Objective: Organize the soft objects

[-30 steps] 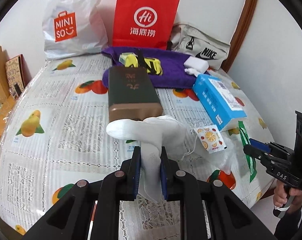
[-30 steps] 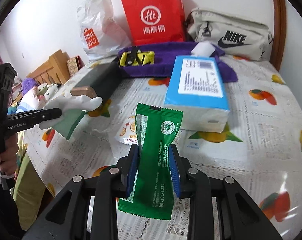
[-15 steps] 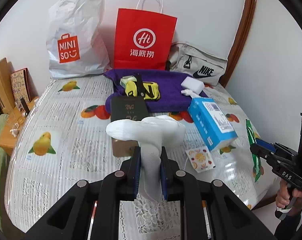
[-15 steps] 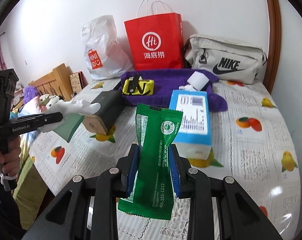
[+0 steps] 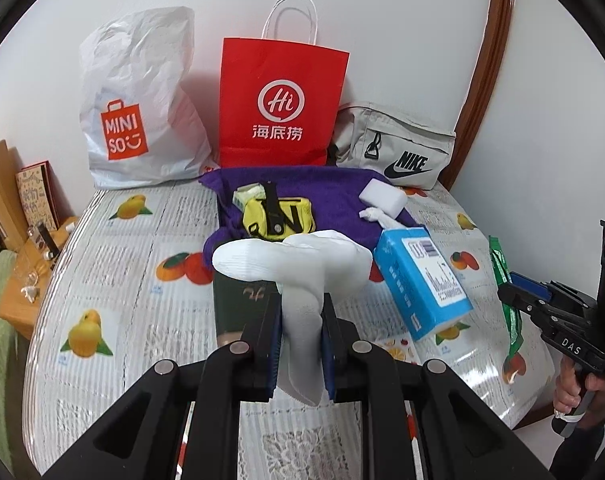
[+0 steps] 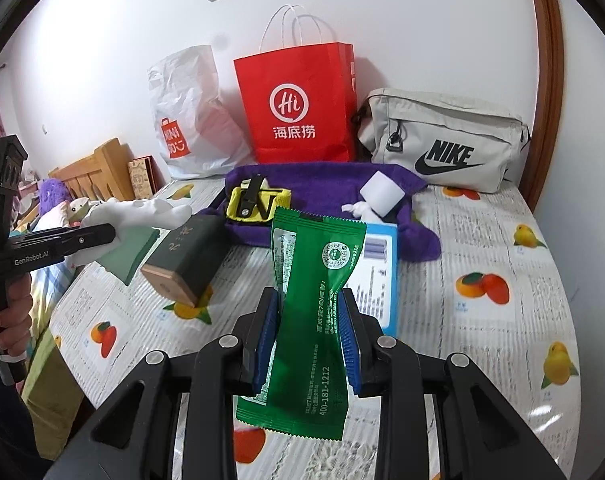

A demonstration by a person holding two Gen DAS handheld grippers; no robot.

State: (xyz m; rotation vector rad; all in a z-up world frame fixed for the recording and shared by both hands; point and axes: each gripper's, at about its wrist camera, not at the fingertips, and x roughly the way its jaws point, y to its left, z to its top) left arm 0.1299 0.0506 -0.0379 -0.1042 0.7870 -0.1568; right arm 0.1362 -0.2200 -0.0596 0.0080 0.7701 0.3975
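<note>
Left gripper (image 5: pixel 301 334) is pinched tight on a white cotton sock (image 5: pixel 298 276), held in the air above the near part of the table with the fruit-print plastic cover (image 5: pixel 114 296); the sock's upper part flops over above the jaws. Right gripper (image 6: pixel 308 338) is clamped on a green foil snack packet (image 6: pixel 316 288), upright between the blue pads (image 6: pixel 348 336), also off the table.

On the table:
- dark green box with bronze end (image 6: pixel 188 258), middle, lying flat
- blue-and-white tissue pack (image 5: pixel 420 280), toward the right edge
- purple towel (image 5: pixel 322 192), toward the far edge, carrying a yellow-and-black pouch (image 5: pixel 278 220) and a white sponge block (image 5: pixel 382 200)
- along the far edge by the wall: white MINISO plastic bag (image 5: pixel 138 116), red paper bag with white handles (image 5: pixel 280 104), grey Nike waist bag (image 5: pixel 398 146)

A person's hand (image 5: pixel 578 398) grips the right gripper's handle.
</note>
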